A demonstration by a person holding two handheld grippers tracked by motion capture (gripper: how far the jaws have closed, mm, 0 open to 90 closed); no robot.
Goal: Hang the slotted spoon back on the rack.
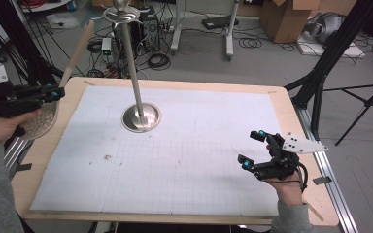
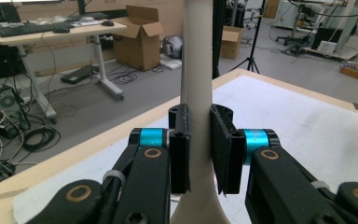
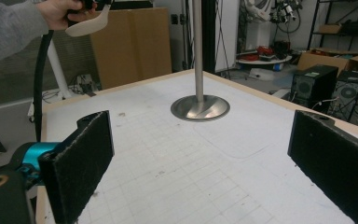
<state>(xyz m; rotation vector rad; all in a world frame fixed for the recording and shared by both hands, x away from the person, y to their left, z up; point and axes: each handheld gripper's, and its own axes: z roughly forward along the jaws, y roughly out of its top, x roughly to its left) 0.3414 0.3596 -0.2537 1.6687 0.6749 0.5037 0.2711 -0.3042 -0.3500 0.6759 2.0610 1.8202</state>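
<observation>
Over the table's (image 1: pixel 281 104) left edge, left gripper (image 1: pixel 53 93) clamps skimmer handle (image 1: pixel 77 48); right gripper (image 1: pixel 252 149) gapes

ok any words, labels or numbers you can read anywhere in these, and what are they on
None can be read.
Mat: a printed grid, no words or numbers.
Cardboard boxes: no print that I can make out.
Keyboard on the far desk: keys too small and blurred to read.
Stand, skimmer and both grippers, left and right: no labels visible.
</observation>
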